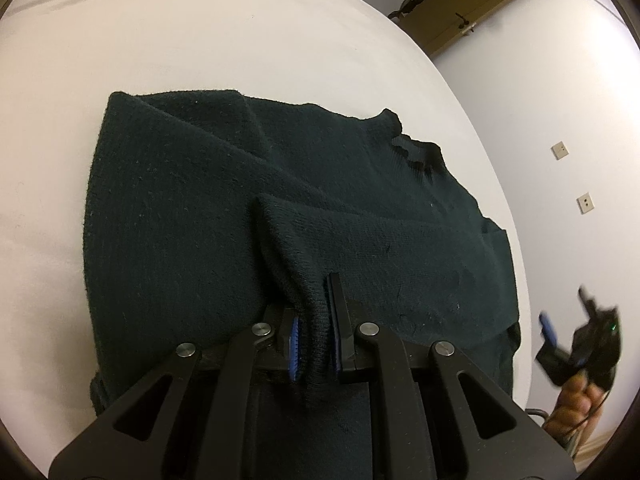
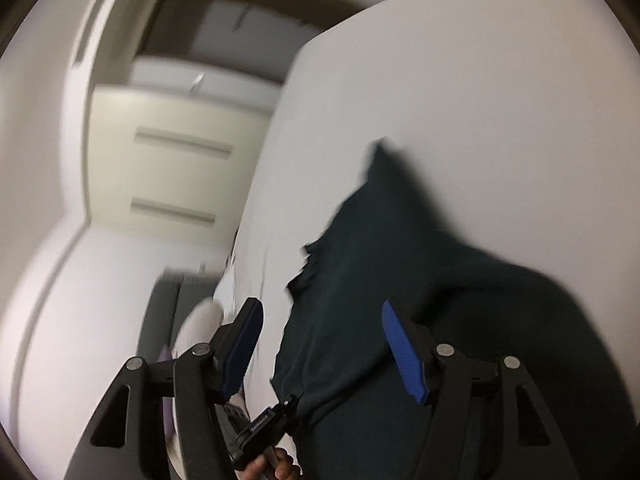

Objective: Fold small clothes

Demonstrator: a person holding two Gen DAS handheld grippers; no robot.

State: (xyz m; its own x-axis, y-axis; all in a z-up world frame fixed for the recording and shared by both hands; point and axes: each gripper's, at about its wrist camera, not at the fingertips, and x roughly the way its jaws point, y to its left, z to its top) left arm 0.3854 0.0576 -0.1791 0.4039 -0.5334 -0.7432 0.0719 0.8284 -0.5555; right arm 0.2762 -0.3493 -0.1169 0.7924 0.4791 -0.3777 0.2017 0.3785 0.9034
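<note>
The left gripper (image 1: 314, 336) pinches the sweater (image 1: 224, 208) cuff to fold the sleeve inward; the right gripper (image 2: 320, 344), jaws wide, waits off the bed (image 1: 200, 40) edge.

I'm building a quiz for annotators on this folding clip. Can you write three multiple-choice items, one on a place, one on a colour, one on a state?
1. Where does the sweater lie?
A. on a white surface
B. in a basket
C. on a wooden floor

2. What colour is the sweater?
A. red
B. dark green
C. yellow

3. How do the two grippers stand?
A. both open
B. left shut on the cuff, right open
C. right shut on the cuff, left open

Answers:
1 A: the sweater is spread on the white surface.
2 B: its knit reads dark green in both views.
3 B: the left gripper pinches the ribbed cuff; the right gripper has its fingers wide apart with nothing between them.
</note>
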